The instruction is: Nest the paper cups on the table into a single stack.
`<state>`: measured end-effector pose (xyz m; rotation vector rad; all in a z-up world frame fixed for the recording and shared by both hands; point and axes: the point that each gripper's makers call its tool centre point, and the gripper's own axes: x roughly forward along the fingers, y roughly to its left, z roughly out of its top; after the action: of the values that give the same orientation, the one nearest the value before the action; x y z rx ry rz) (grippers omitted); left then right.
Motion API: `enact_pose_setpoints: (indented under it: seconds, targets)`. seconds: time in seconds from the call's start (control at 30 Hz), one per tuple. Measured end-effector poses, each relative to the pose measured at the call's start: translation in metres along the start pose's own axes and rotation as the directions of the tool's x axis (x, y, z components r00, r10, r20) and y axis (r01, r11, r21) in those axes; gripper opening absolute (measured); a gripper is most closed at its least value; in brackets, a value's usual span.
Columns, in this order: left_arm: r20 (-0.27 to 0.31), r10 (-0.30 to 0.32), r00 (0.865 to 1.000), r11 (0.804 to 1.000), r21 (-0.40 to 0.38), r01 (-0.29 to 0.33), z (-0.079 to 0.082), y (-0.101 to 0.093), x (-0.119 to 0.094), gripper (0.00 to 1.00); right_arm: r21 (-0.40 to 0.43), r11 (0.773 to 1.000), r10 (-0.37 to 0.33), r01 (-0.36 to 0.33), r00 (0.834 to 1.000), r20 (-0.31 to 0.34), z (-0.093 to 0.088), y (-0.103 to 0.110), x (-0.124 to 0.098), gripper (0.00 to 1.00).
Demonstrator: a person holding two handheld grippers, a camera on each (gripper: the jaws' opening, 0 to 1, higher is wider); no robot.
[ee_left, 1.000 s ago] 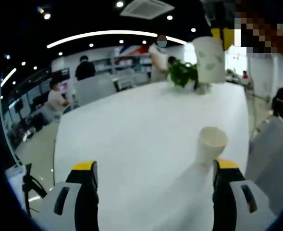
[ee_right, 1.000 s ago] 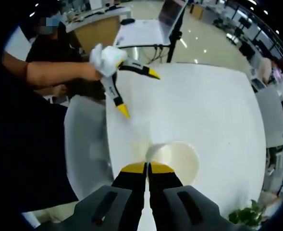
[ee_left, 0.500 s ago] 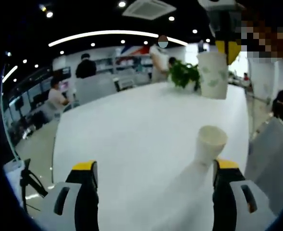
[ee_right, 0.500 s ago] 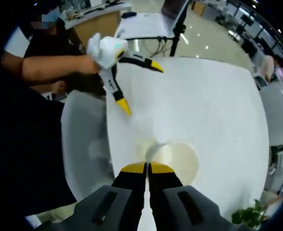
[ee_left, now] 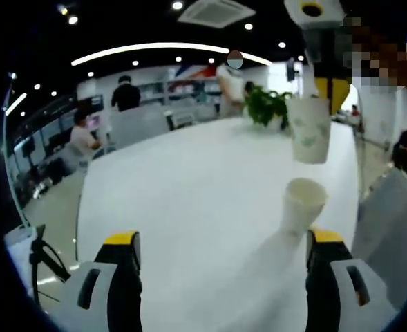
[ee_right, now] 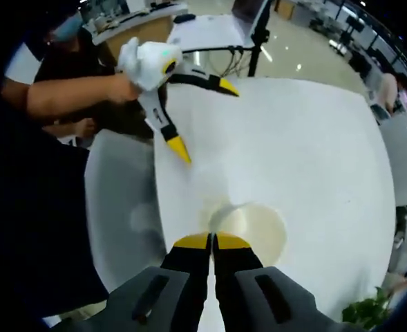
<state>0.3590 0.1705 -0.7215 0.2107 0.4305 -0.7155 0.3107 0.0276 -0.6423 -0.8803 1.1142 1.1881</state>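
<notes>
Right gripper (ee_right: 213,239) is clamped on the rim of a patterned cup (ee_left: 309,128), held in the air above the plain cup (ee_left: 301,205); left gripper (ee_left: 222,240) is spread wide, holding nothing, just short of the plain cup; nesting not yet done, one drop left; white table (ee_left: 203,180) bare around it, right edge near, plant (ee_left: 265,105) far behind.

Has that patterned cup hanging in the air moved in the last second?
Yes. In the left gripper view the patterned cup has come down toward the plain cup standing on the table.
</notes>
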Motion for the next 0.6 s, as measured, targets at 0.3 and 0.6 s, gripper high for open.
enact_pose_setpoints:
  seconds: [0.3, 0.6]
  targets:
    - [-0.001, -0.002, 1.0, 1.0, -0.009, 0.002, -0.003, -0.001, 0.001, 0.99, 0.01, 1.0, 0.009, -0.009, 1.0, -0.008, -0.004, 0.002, 0.014, 0.0]
    - [0.021, -0.024, 0.999, 1.0, -0.008, 0.024, -0.007, -0.004, 0.005, 0.99, 0.015, 1.0, 0.014, -0.014, 1.0, -0.021, -0.007, 0.005, 0.028, 0.0]
